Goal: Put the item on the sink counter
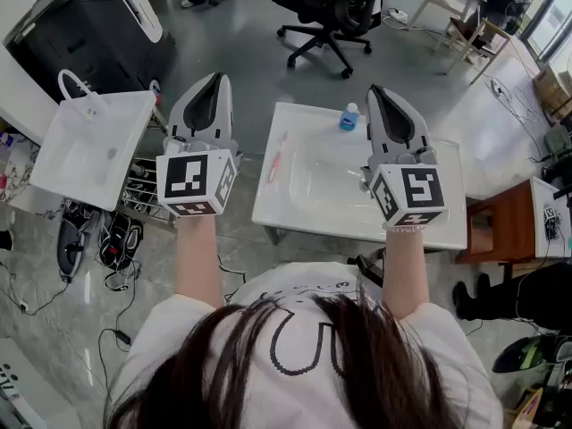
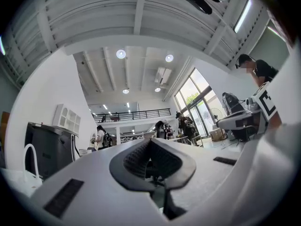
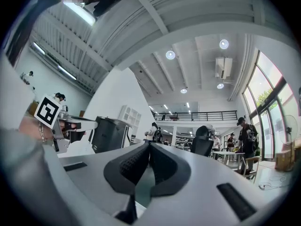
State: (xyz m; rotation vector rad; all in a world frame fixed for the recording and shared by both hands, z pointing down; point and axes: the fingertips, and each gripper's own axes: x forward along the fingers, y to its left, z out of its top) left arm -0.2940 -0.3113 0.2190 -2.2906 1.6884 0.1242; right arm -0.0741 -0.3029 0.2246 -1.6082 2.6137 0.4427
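Both grippers are held up side by side in front of the person, with nothing in either. In the head view my left gripper (image 1: 216, 78) hangs over the gap between the two sinks. My right gripper (image 1: 374, 88) hangs over the white sink counter (image 1: 295, 213). On that counter lie a pink toothbrush (image 1: 276, 157) at the left rim and a small blue-capped bottle (image 1: 349, 117) at the back edge. In the left gripper view the left gripper (image 2: 150, 141) has its pads together and empty. The right gripper (image 3: 147, 145) looks the same in its own view.
A second white sink (image 1: 54, 164) with a curved faucet (image 1: 71, 80) stands at the left, over cables and shoes on the floor. A black office chair (image 1: 329, 7) and a black machine (image 1: 85, 25) stand behind. A wooden table (image 1: 509, 222) is at the right.
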